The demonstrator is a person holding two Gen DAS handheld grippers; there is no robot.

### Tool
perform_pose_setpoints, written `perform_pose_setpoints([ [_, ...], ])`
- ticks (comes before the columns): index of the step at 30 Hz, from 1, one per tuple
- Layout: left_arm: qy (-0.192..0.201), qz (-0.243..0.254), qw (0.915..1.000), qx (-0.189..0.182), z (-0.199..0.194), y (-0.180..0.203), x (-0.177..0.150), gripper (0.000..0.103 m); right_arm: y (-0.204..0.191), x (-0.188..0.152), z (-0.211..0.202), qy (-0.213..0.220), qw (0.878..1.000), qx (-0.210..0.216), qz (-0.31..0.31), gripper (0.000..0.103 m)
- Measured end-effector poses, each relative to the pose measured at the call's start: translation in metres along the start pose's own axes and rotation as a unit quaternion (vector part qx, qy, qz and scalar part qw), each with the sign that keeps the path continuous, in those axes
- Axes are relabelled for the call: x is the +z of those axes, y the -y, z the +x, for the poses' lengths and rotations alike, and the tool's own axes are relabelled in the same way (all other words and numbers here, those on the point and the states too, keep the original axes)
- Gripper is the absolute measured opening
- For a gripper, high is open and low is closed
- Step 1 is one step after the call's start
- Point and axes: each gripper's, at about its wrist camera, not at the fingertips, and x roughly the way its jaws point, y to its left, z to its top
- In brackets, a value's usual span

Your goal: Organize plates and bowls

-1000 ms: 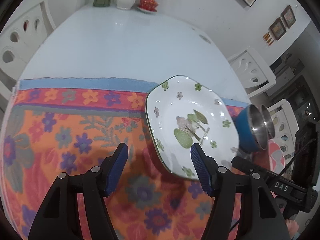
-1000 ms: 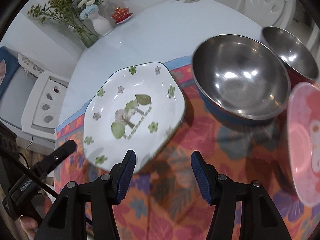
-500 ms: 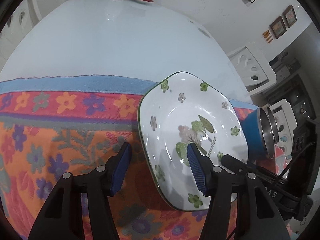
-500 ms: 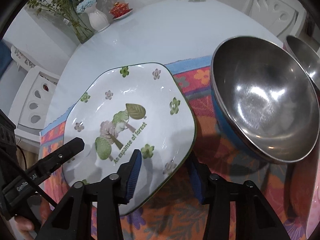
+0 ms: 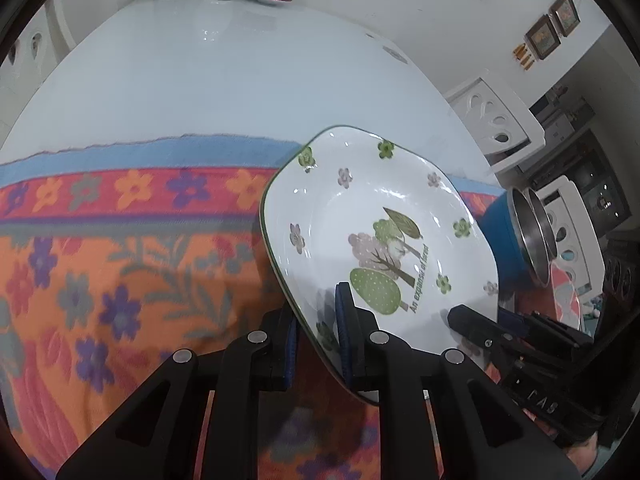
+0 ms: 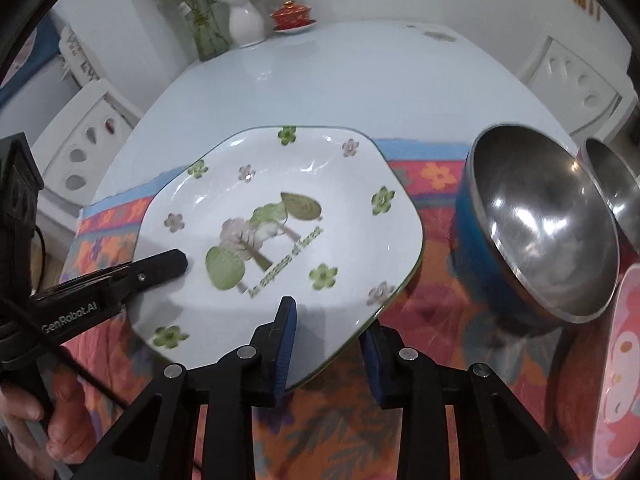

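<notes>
A white plate [image 5: 360,208] with a tree picture and small flowers is held tilted over the floral cloth. My left gripper [image 5: 316,304] has its jaws closing on the plate's near left rim, blue pads on both faces. In the right wrist view the same plate [image 6: 260,184] fills the middle. My right gripper [image 6: 327,316] has its jaws closing on the near right rim, one pad on top and one underneath. A blue-sided steel bowl [image 6: 540,232] stands to the right, with a second steel bowl [image 6: 612,184] behind it. A pink plate [image 6: 616,360] lies at the right edge.
The orange floral cloth [image 5: 120,260] covers the near part of a white table [image 5: 200,80]. Vases [image 6: 244,20] and a red lidded cup [image 6: 290,14] stand at the far end. White chairs [image 6: 80,148] stand around the table. A hand [image 6: 60,420] holds the left gripper's handle.
Both grippers' jaws have narrowed from wide apart down onto the plate's rim. The right gripper has come closer to the plate and rolled.
</notes>
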Motion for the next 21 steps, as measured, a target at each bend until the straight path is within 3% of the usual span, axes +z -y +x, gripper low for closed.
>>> perform_pose_setpoints([
  [3, -0.001, 0.002, 1.0, 0.008, -0.008, 0.002, -0.007, 0.014, -0.004, -0.007, -0.01, 0.007, 1.0, -0.007, -0.017, 0.03],
  [10, -0.01, 0.009, 0.9996, 0.025, -0.026, -0.007, -0.016, 0.014, -0.013, -0.023, -0.023, -0.009, 0.999, 0.026, -0.022, 0.03],
  [16, -0.011, 0.009, 0.9992, 0.037, -0.043, -0.023, -0.018, 0.013, -0.019, -0.034, -0.028, -0.043, 0.994, 0.086, -0.051, 0.031],
  [18, -0.007, 0.004, 0.9994, 0.034, -0.046, -0.028, -0.015, 0.013, -0.012, -0.033, -0.027, -0.052, 0.993, 0.094, -0.045, 0.036],
  [20, -0.011, -0.002, 0.9995, 0.029, -0.044, -0.031, -0.012, 0.013, 0.004, -0.027, -0.024, -0.054, 0.995, 0.078, -0.018, 0.049],
  [21, -0.014, -0.004, 0.9995, 0.028, -0.042, -0.032, -0.011, 0.013, 0.013, -0.022, -0.022, -0.05, 0.996, 0.071, -0.001, 0.049],
])
